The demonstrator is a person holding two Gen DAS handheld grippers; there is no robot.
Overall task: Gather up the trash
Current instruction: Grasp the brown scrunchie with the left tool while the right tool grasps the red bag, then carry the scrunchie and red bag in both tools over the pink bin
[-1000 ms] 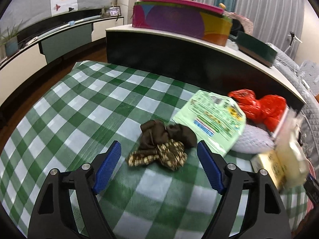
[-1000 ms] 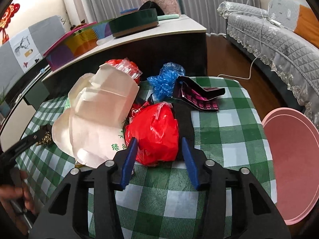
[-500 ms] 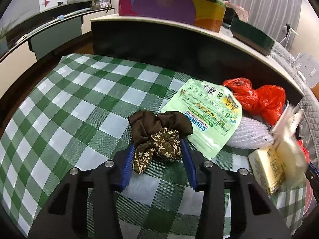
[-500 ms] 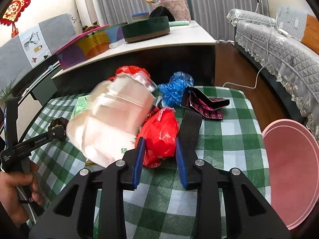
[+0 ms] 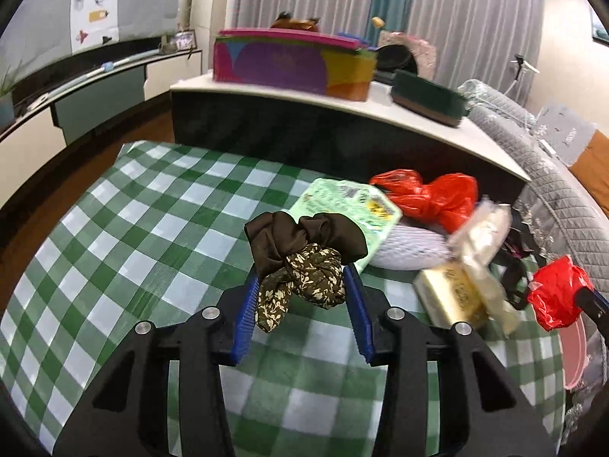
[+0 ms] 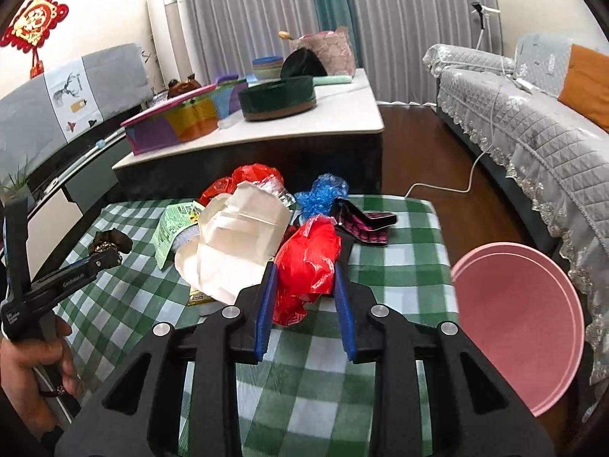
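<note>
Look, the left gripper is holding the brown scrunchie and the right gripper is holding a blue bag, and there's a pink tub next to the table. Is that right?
Not quite. The right gripper is shut on a red bag, not a blue one; the blue bag lies farther back on the table, as the right wrist view shows. The rest holds: the left gripper grips the brown scrunchie, and the pink tub sits beside the table.

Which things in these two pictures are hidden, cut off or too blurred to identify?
- Left wrist view: the pale crumpled wrapper is motion-blurred; its print and shape are unreadable.
- Left wrist view: the round pink plastic basin is cut off by the right edge.
- Right wrist view: the yellow packet is mostly covered by the cream paper bag.
- Right wrist view: the green printed pouch has text too small to read.
</note>
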